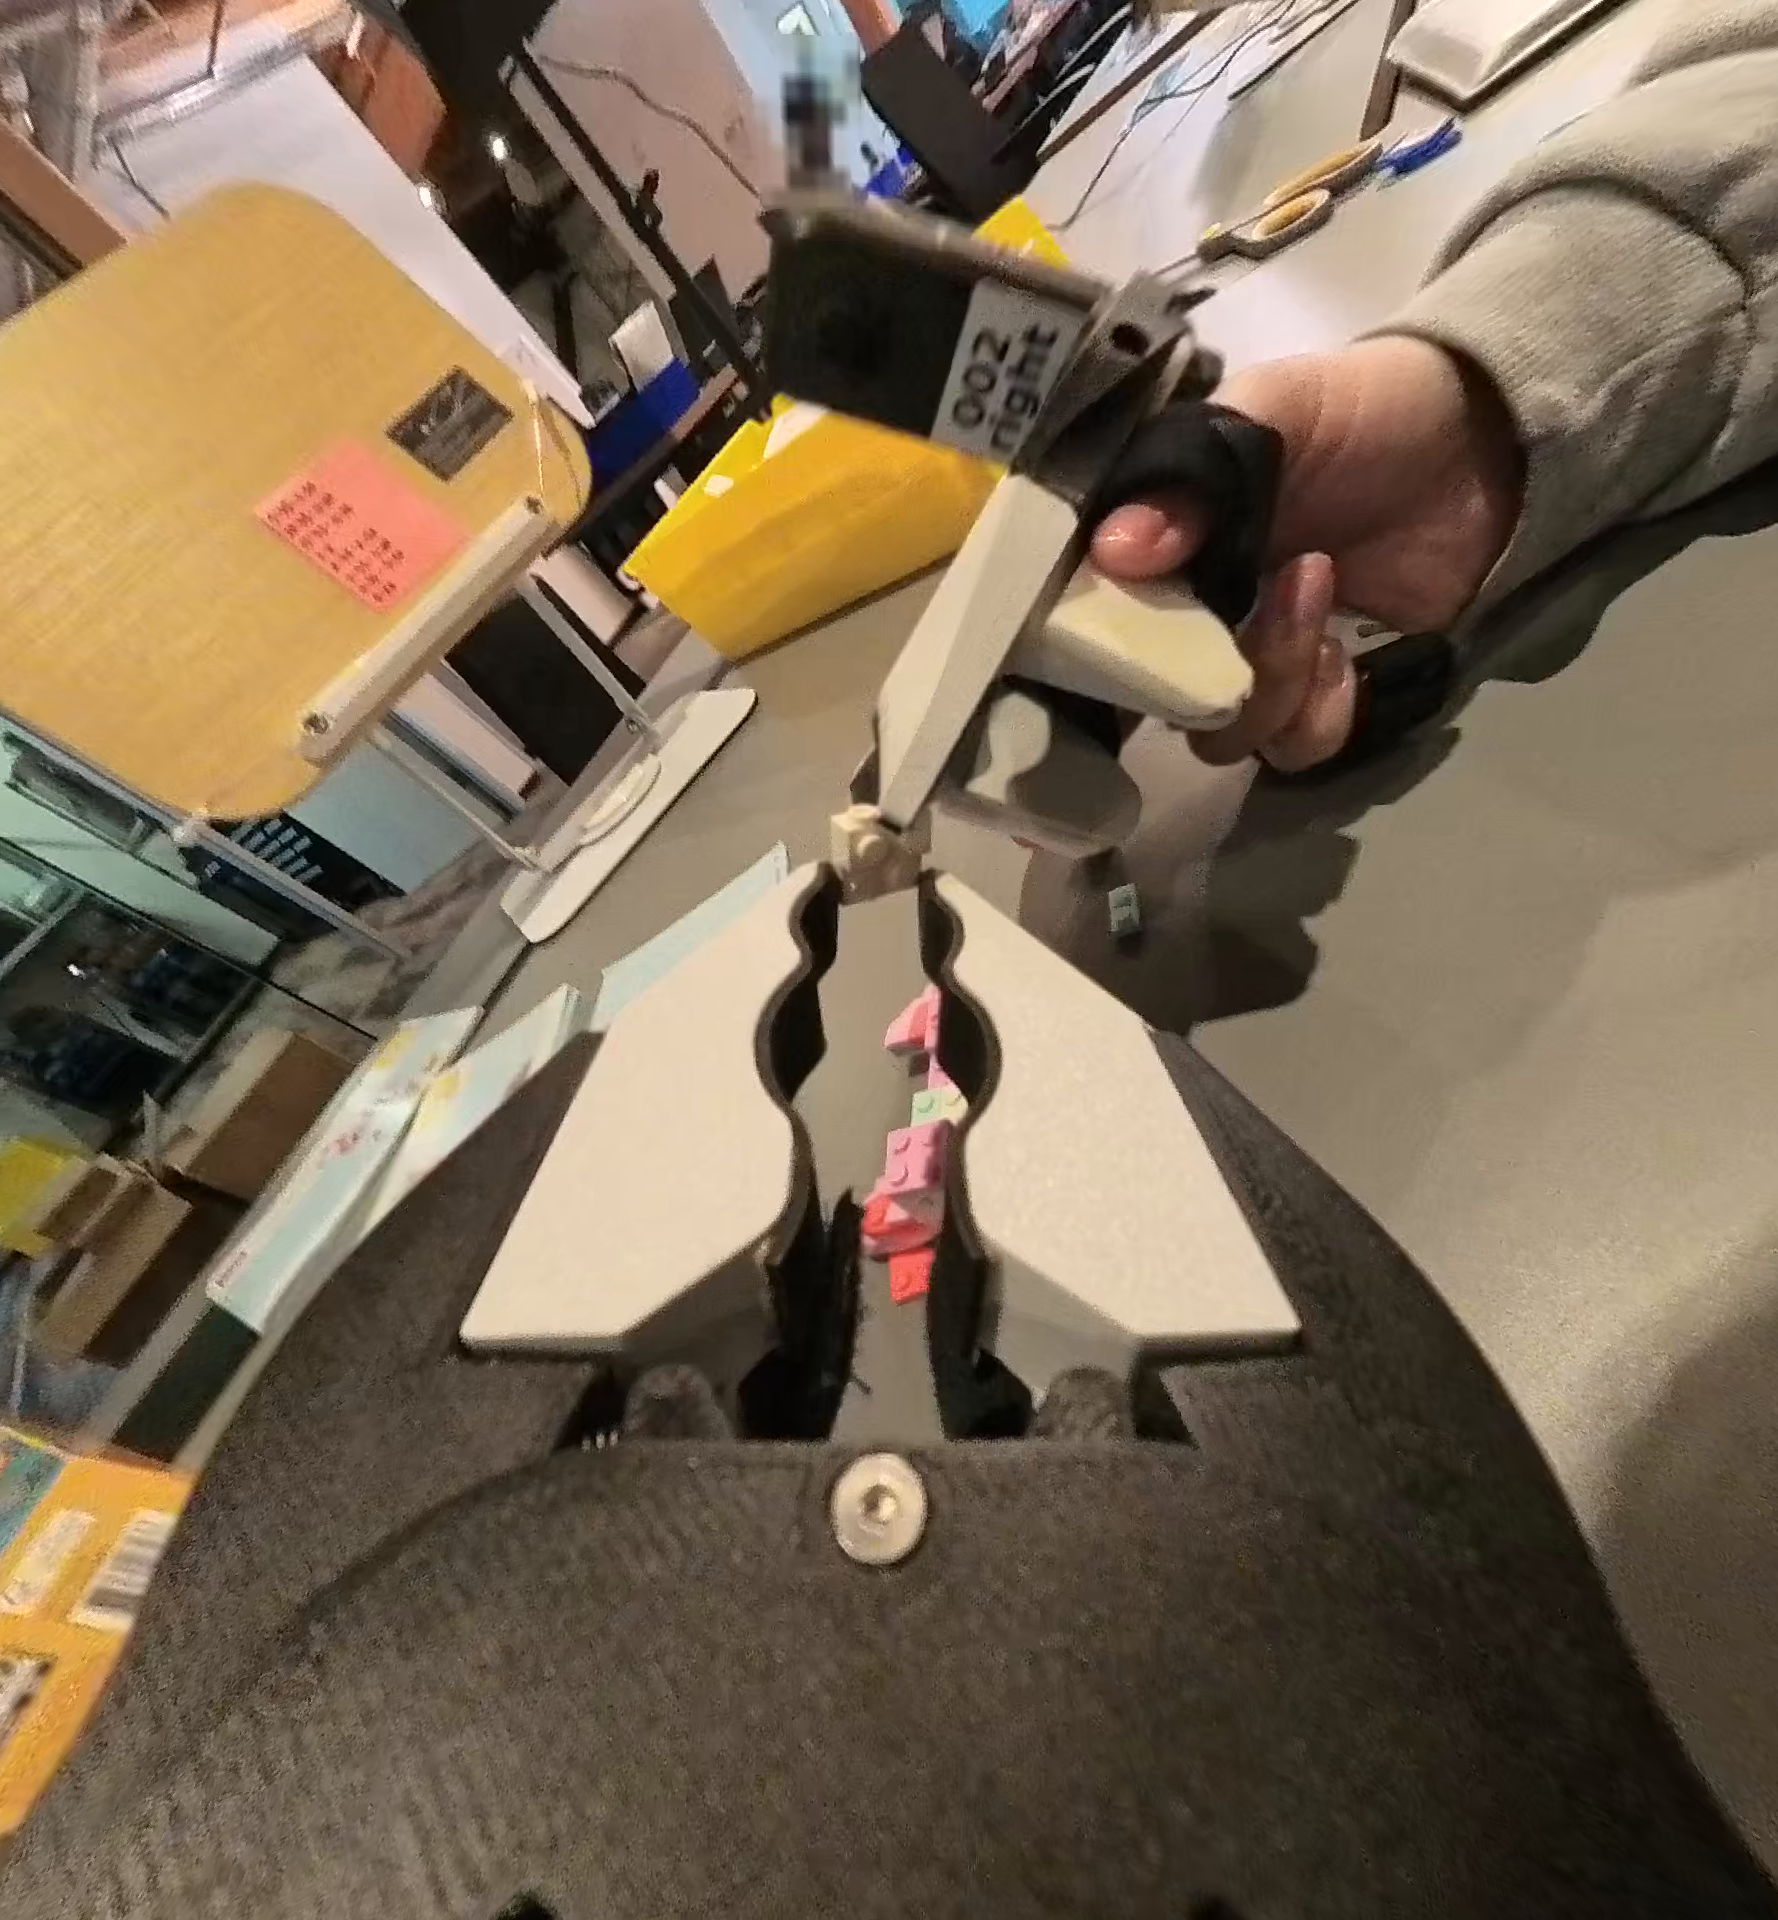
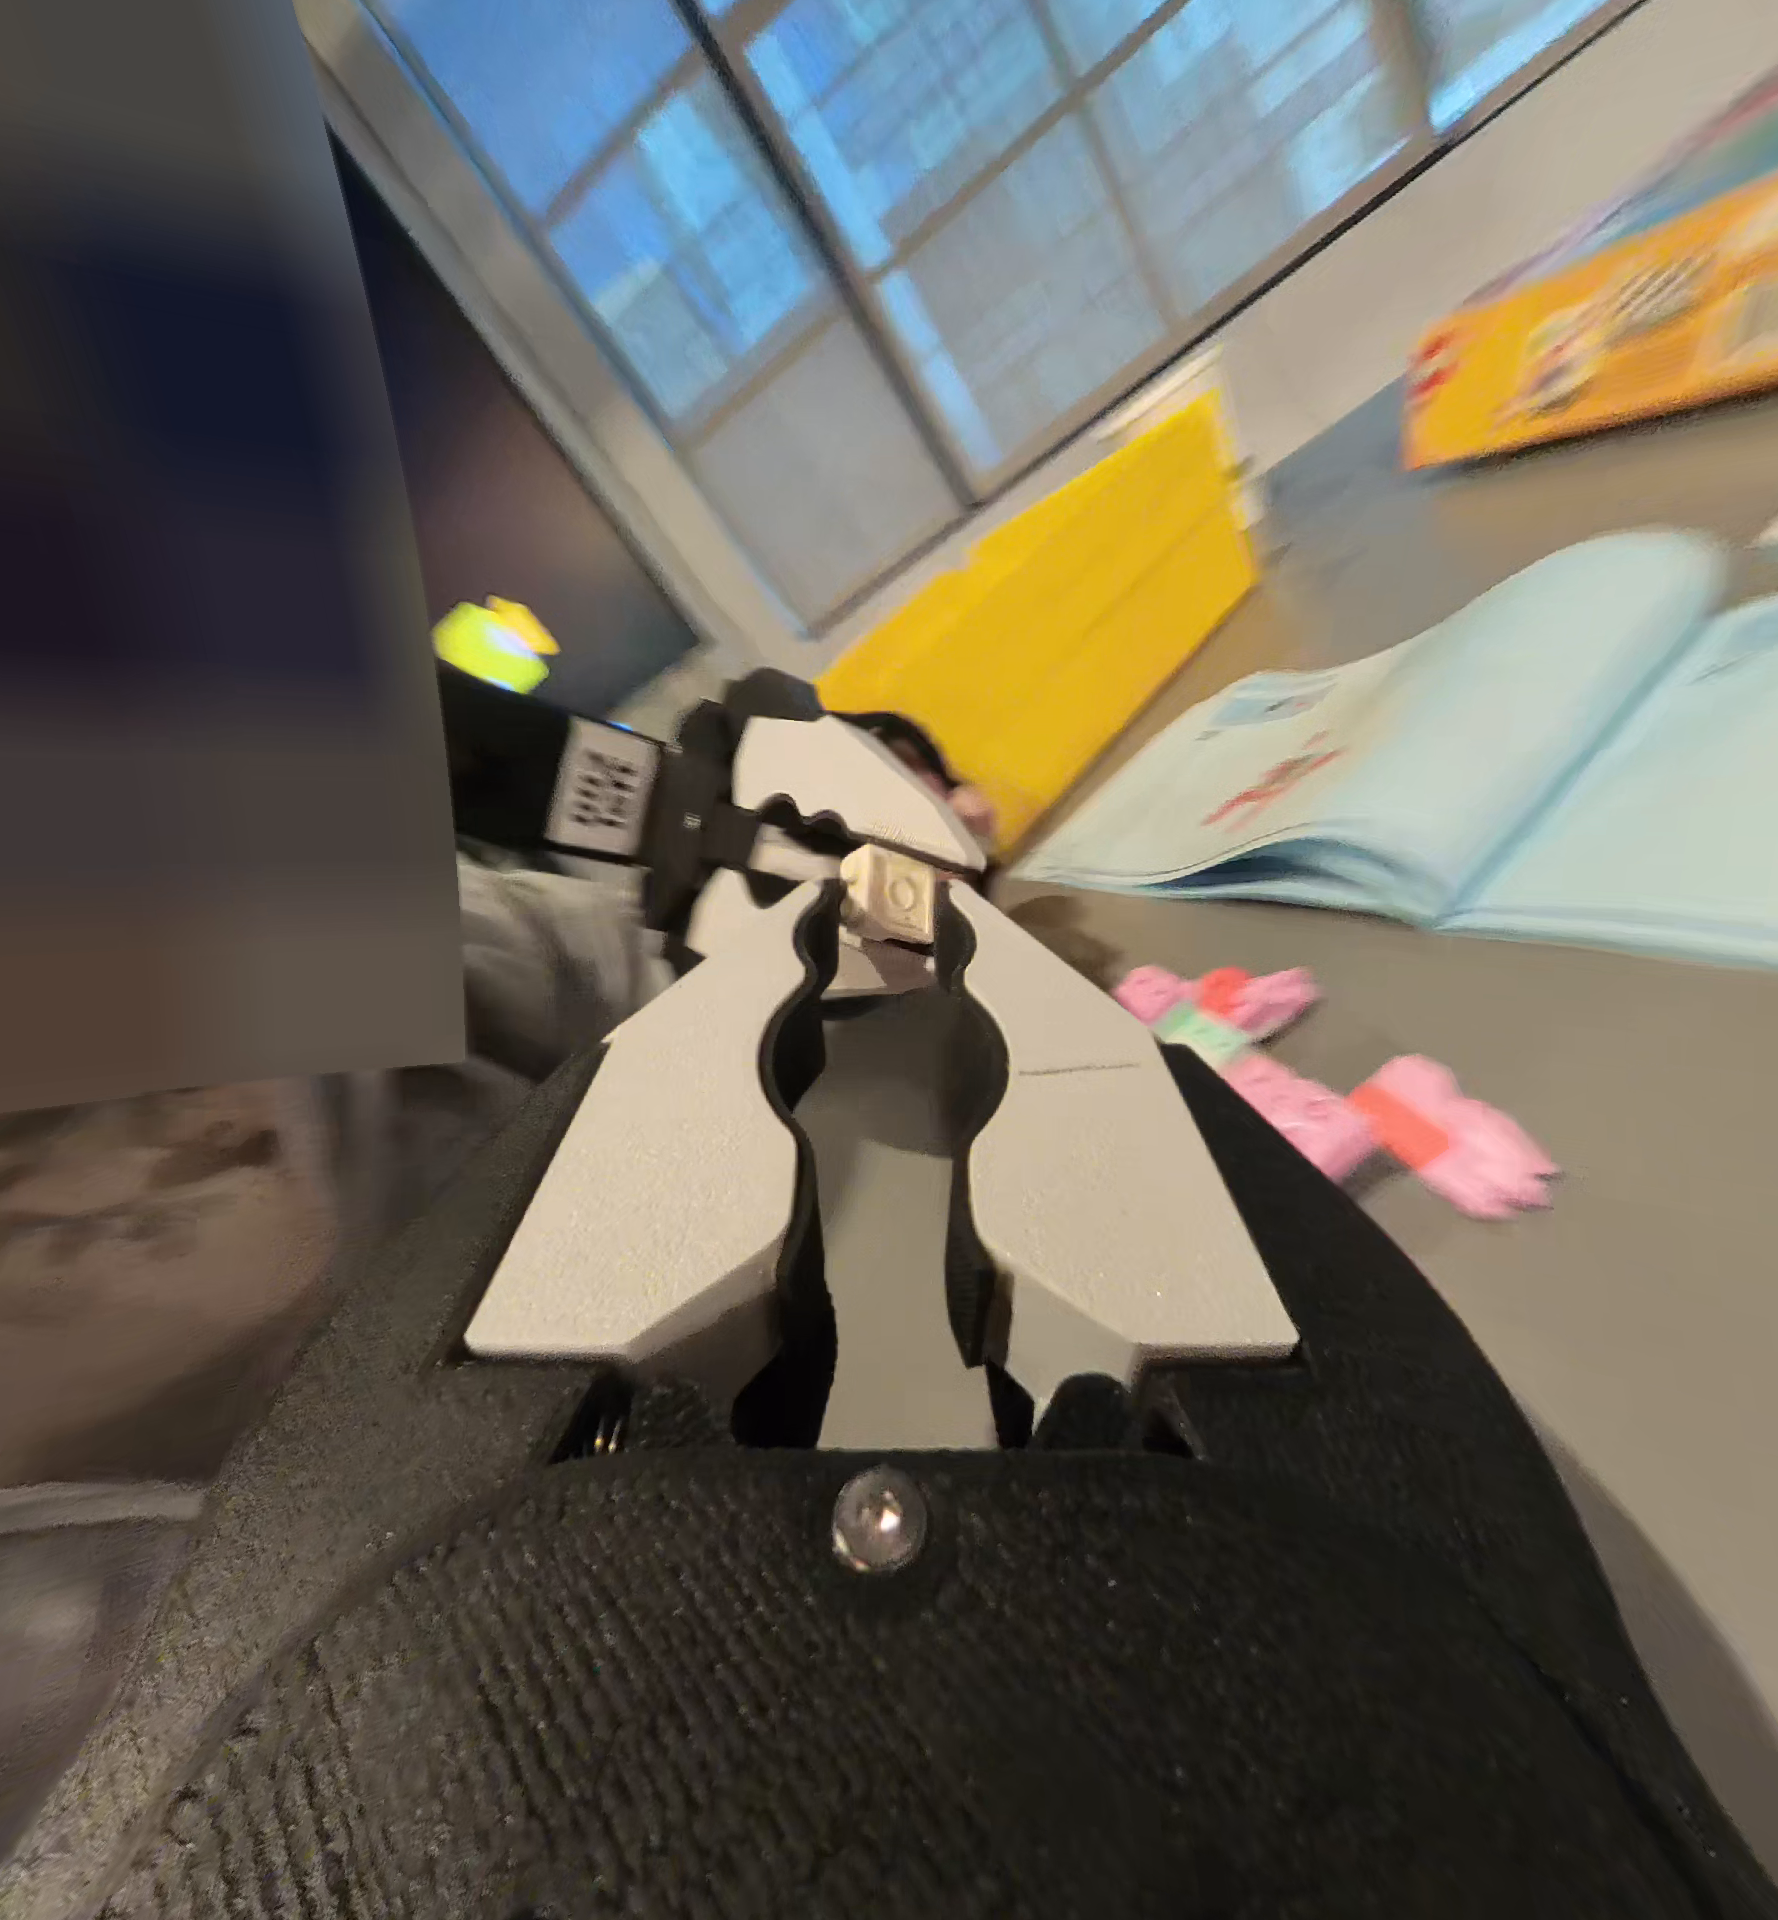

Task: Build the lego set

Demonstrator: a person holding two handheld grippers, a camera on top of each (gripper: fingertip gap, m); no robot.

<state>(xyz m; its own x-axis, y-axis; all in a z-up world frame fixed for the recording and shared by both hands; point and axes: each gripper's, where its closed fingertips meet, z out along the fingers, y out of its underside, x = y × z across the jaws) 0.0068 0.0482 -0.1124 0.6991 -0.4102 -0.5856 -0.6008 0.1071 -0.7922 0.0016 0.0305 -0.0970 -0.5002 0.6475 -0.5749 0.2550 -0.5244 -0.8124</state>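
Pinching in from both sides, my two tools meet on one small white brick (image 1: 869,847); my left gripper (image 1: 880,896) is closed to a narrow gap at its tips with the brick there, and the right gripper (image 2: 890,902) grips the same white piece (image 2: 895,894) from the opposite direction, its jaws nearly together; the piece is held above the table, between the two sets of fingertips, and I cannot tell which tool carries more of it; in the right wrist view one round-marked face of the brick turns towards the lens, and its long axis is too unclear to call; a person's hand (image 1: 1352,540) holds the right tool's handle; loose pink and red bricks (image 2: 1384,1122) lie on the grey table (image 1: 1487,1195), below and beside the grippers; an open pale-blue instruction booklet (image 2: 1487,790) rests beyond them, an orange box (image 2: 1633,343) farther off, a yellow bin (image 1: 812,530) behind, and large windows (image 2: 812,239) fill the far wall.
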